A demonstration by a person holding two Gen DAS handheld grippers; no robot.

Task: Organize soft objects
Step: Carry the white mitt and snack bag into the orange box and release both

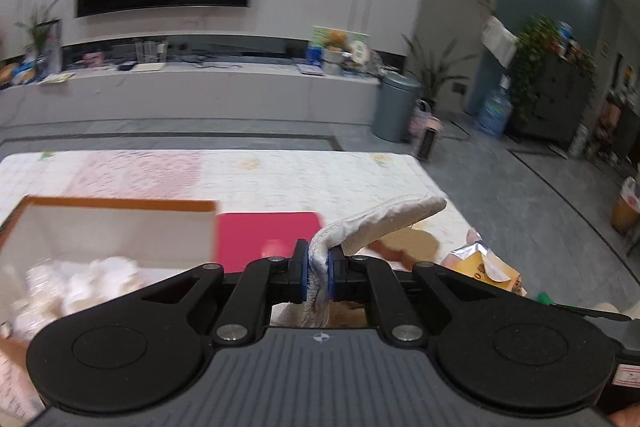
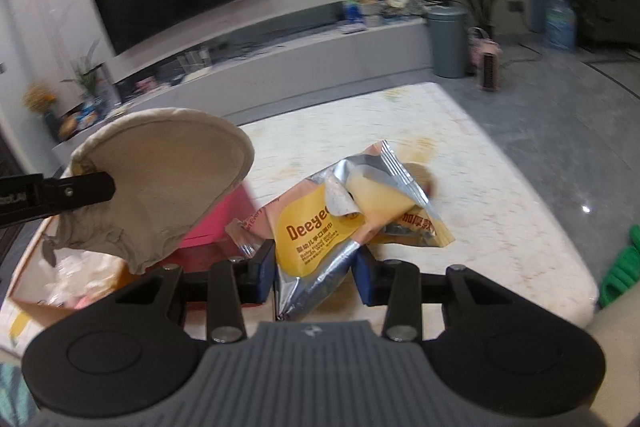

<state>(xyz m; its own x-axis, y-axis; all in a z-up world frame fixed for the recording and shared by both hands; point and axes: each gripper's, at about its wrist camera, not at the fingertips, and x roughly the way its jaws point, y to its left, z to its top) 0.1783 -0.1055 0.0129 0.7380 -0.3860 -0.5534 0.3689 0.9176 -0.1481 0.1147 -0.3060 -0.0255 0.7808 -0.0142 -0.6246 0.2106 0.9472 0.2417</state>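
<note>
**Left tongs lifting a soft pad while right tongs straddle a wipes pack**

The left tongs (image 1: 319, 273) are pinching a cream quilted pad (image 1: 384, 223) tightly at one edge, their blue tips nearly meeting on the fabric. The pad is sticking up and off to the right of these tongs, clear of the bench (image 1: 280, 171). Just to their left, an open cardboard box (image 1: 116, 223) is sitting with pale soft items inside, and a pink panel (image 1: 256, 233) is lying directly ahead.

The right tongs (image 2: 316, 269) are standing wide apart with a yellow and silver wipes pack (image 2: 320, 231) lying between them; whether the tips are touching it is unclear.

To do this step well, in my judgement, the pad should be swung left until it is hanging over the box opening, then lowered before letting go, since the limp fabric may catch the box wall.

The pack is showing "Deeye", cut off by a peeled flap, smaller words that look like "Baby Hand and Mouth Wet Wipes", and Chinese characters.
</note>
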